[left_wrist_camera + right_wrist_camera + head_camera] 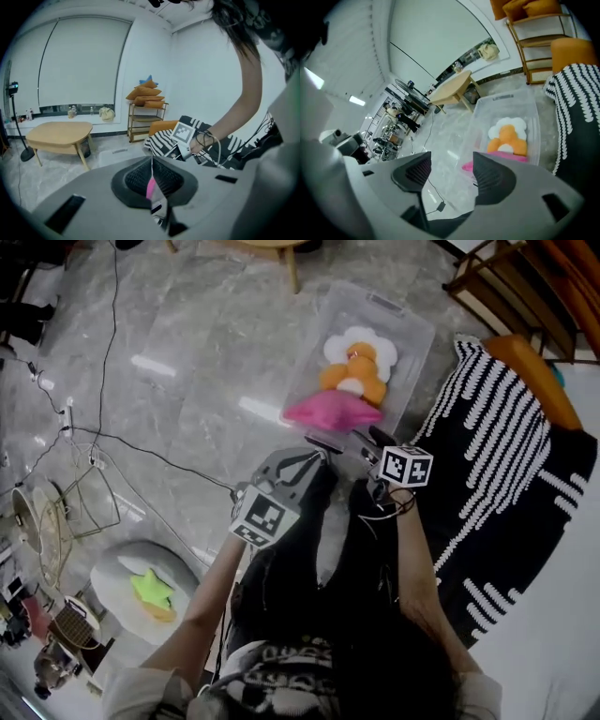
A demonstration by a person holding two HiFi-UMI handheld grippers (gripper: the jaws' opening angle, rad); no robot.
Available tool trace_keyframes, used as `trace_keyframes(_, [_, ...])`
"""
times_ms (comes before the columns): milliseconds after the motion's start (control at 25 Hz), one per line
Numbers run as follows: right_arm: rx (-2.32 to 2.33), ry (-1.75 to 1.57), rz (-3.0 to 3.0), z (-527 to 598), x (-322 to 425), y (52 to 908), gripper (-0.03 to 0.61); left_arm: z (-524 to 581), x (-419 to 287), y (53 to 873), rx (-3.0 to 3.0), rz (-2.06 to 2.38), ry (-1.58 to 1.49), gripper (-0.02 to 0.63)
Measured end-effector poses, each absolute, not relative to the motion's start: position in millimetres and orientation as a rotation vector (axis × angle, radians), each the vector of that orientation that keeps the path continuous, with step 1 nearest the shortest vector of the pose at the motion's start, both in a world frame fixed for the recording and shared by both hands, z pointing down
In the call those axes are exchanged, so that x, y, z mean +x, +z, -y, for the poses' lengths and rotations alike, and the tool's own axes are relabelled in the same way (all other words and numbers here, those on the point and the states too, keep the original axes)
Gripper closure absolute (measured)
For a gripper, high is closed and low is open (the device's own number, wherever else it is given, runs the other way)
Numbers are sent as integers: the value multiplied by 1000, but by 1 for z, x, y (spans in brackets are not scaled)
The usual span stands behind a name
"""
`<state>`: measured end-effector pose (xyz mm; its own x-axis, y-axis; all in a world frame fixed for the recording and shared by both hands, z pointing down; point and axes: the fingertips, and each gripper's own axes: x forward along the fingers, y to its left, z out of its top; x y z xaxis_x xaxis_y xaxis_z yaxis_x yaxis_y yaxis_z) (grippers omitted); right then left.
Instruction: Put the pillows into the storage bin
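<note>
Right hand-held gripper [450, 163], ribbed pads [486, 174]; clear plastic bin [487, 117]

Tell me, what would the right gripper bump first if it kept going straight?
Probably the pink pillow at the near end of the storage bin. The right gripper, jaws open, points down toward it, though depth is unclear; the bin's wall might come first.

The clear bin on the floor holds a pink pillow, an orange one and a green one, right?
Not quite. The head view shows the clear bin holding a pink pillow, an orange one and a white flower-shaped one, not green. The green star lies on a grey cushion apart.
</note>
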<state>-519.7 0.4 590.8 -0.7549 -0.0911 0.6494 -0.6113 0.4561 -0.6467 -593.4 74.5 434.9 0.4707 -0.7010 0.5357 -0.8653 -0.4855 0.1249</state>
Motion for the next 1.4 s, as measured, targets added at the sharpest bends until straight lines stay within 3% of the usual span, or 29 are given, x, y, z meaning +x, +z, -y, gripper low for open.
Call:
trace_keyframes(360, [861,1334,2351,-40,-438,459,321,-72,-541,389,2494,1115,707,606])
trace_keyframes(640, [1199,1334,2478,-85,-348,390,330,-80,-452,368,2616,934,709,607])
trace_keyframes(1080, [1613,1166,2520,-241,-248,309,345,-220,-349,305,2835,619,720,606])
trace_keyframes(1400, [1820,971,2481,-346,-204,271,427,-319,-292,265,2945,497,651,606])
